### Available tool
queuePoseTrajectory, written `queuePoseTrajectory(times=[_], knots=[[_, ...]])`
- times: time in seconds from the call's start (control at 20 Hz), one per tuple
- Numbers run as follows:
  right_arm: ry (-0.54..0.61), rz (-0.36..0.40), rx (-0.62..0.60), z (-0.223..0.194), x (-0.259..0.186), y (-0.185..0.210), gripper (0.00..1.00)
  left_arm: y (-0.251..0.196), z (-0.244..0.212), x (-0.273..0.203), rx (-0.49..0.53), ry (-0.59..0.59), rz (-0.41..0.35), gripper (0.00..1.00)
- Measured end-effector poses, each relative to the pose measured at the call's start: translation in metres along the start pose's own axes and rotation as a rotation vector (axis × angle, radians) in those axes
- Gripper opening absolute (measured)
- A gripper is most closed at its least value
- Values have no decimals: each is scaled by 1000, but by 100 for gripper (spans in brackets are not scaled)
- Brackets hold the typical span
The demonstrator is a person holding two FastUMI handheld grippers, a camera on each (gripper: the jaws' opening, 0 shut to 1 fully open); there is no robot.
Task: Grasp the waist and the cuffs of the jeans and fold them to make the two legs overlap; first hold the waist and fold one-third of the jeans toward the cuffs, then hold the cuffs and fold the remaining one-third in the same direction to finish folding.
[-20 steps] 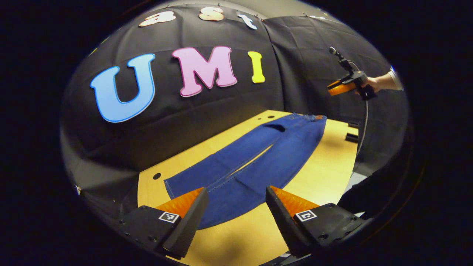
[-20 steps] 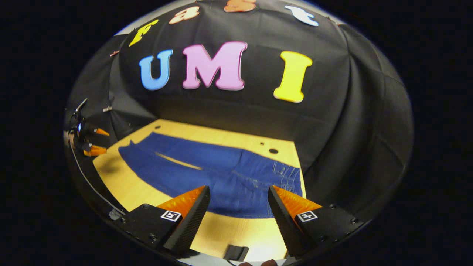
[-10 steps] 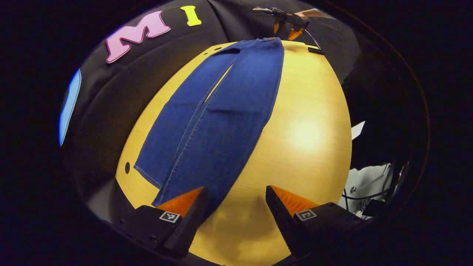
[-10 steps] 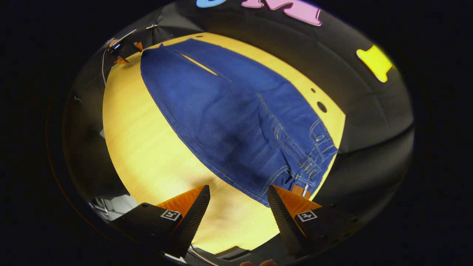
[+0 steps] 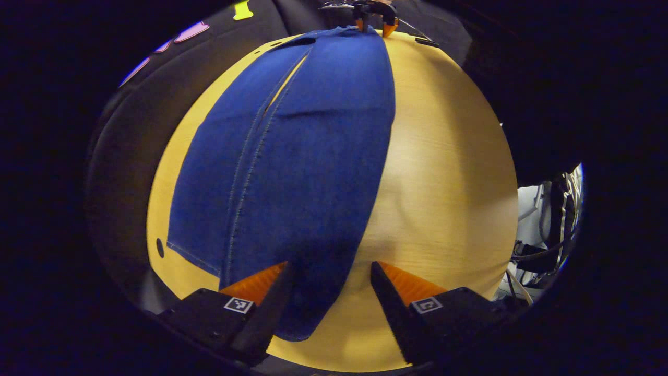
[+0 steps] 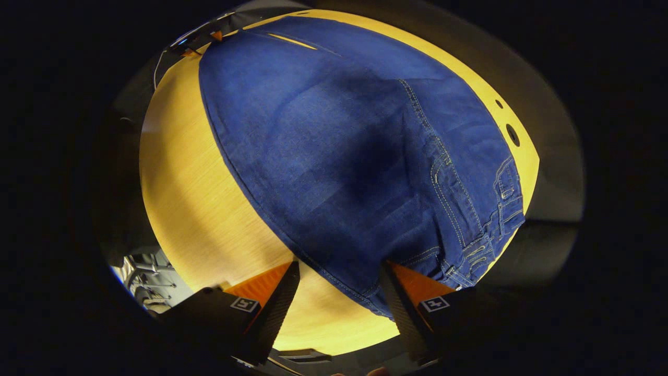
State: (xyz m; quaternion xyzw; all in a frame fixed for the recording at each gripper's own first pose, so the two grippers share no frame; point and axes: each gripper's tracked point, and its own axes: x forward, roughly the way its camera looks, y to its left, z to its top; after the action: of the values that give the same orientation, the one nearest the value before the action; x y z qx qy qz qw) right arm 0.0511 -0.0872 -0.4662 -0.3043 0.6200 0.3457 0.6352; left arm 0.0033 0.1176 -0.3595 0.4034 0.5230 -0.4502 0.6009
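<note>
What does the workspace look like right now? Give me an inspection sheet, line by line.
Surface: wooden table, bare beside the jeans, with round holes near its far edge.
Job's things: blue jeans spread flat and unfolded, legs side by side; waist at the right gripper's end, cuffs at the left gripper's end.
Clutter: nothing seen on the table.
Grippers: left gripper open, low over the near cuff; right gripper open, straddling the near waist corner. Neither has gripped yet.
Cables: dark cables beyond the table's edge.
Surroundings: black cloth wall behind the table.
</note>
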Motion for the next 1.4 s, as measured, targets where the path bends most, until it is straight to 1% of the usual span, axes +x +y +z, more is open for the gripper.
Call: queuePoseTrajectory(times=[0.05, 0.1, 0.15, 0.2, 0.25, 0.35, 0.45, 0.55, 0.65, 0.75, 0.85, 0.95, 1.0, 1.1, 1.3, 1.4], knots=[[11, -8, 37, 0, 0, -6, 95, -1, -5, 0, -18, 21, -16, 92], [24, -11, 85, 1, 4, -8, 88, -1, -5, 4, -48, 17, -41, 93], [31, -20, 123, 4, 3, -12, 84, -3, -3, 4, -87, 33, -71, 89], [25, -53, 144, 7, 5, -22, 74, -4, -2, 2, -127, 29, -84, 86], [-14, -104, 169, 15, 3, -36, 52, 5, 5, 4, -148, 5, -41, 64], [-13, -104, 266, 10, -1, -33, 8, 9, 7, 8, -146, -28, 4, 12], [-24, -85, 339, 9, 2, -32, 9, 9, 5, 8, -203, -28, 17, 8], [-50, -73, 372, 11, -3, -35, 9, 10, 7, 4, -240, -36, 19, 7], [-112, -74, 422, 19, -17, -38, 8, 16, 11, -7, -290, -59, 18, 6], [-249, -58, 555, 36, -43, -45, 8, 19, 18, -18, -377, -90, -18, 7], [-430, -32, 732, 59, -76, -65, 8, 40, 27, -25, -465, -124, 12, 6], [-567, -28, 854, 82, -107, -92, 8, 60, 39, -43, -559, -189, 63, 6], [-618, -41, 886, 90, -120, -107, 8, 73, 45, -51, -598, -214, 78, 6], [-677, -75, 905, 106, -136, -133, 8, 101, 52, -66, -667, -240, 135, 6], [-713, -145, 911, 142, -124, -179, 8, 156, 72, -85, -807, -237, 212, 6], [-734, -185, 934, 166, -113, -210, 8, 196, 76, -75, -865, -248, 263, 6]])
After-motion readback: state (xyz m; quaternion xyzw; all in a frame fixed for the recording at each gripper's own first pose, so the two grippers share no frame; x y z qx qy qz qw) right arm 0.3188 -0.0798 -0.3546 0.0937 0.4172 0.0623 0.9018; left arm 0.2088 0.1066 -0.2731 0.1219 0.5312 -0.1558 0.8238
